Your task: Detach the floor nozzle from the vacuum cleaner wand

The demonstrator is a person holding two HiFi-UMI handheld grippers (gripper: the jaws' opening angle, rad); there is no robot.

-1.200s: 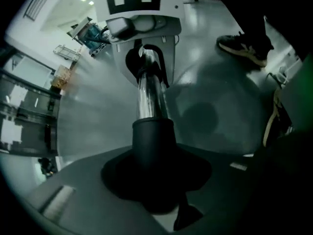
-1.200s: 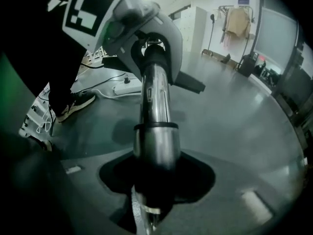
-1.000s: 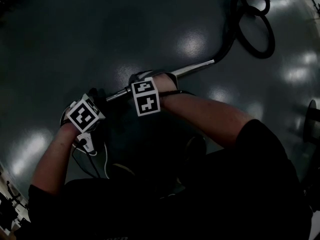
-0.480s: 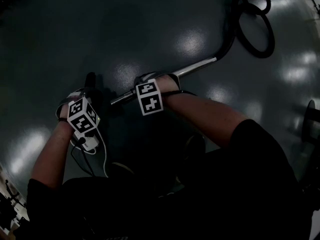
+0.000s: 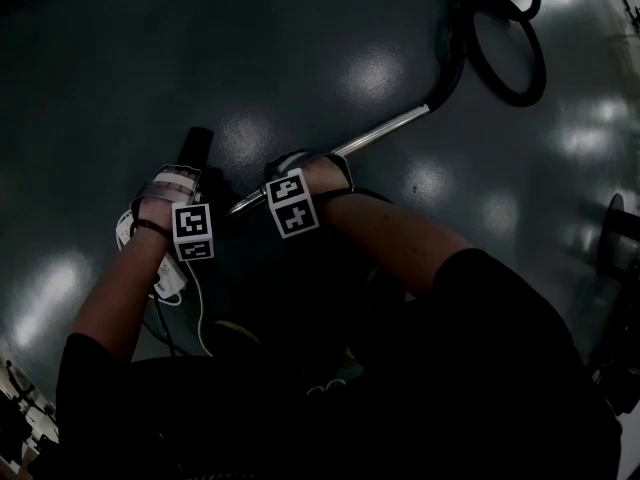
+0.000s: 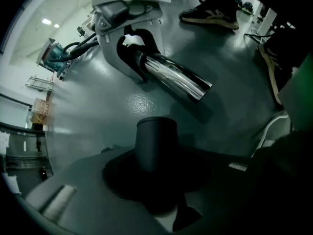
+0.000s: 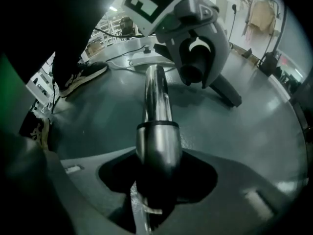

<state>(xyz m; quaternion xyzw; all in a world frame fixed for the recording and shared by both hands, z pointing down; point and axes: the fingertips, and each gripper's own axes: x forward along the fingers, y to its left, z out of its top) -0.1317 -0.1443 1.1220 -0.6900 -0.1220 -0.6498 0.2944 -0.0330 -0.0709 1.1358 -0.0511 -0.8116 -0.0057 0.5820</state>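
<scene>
**Left tongs** (image 6: pixel 156 192)
- The jaws are drawn part-way in and clamped on the floor nozzle (image 6: pixel 156 141).
- Only the nozzle's black tubular neck shows. It stands up out of the gap between the jaws, with a jaw against each side.
- Its free end faces away from the camera, toward the wand.

**Right tongs** (image 7: pixel 156 180)
- The jaws are part-closed and gripping the chrome wand (image 7: pixel 156 102).
- The thicker sleeve of the wand, with a dark ring at its top, sits in the gap. The thinner tube runs on beyond the jaws.

**Nozzle and wand: apart**
- In the left gripper view the wand's open end points roughly toward the black neck, and bare floor shows between the two.
- In the right gripper view the left tongs and the neck sit just to the right of the wand's tip. They do not touch it.

**Head view**
- Both tongs point steeply down, side by side, over the dark glossy floor (image 5: pixel 330 28).
- The left hand (image 5: pixel 160 203) and right hand (image 5: pixel 318 173) are each behind a marker cube.
- The black neck juts out past the left hand.
- The wand slants from the right hand toward the upper right and joins a black hose (image 5: pixel 505 58), which lies looped on the floor at that edge of the view.
- A white cable (image 5: pixel 200 313) trails from the left tongs back toward the person.
- In the left gripper view a shoe (image 6: pixel 210 11) rests on the floor beyond the right tongs.
</scene>
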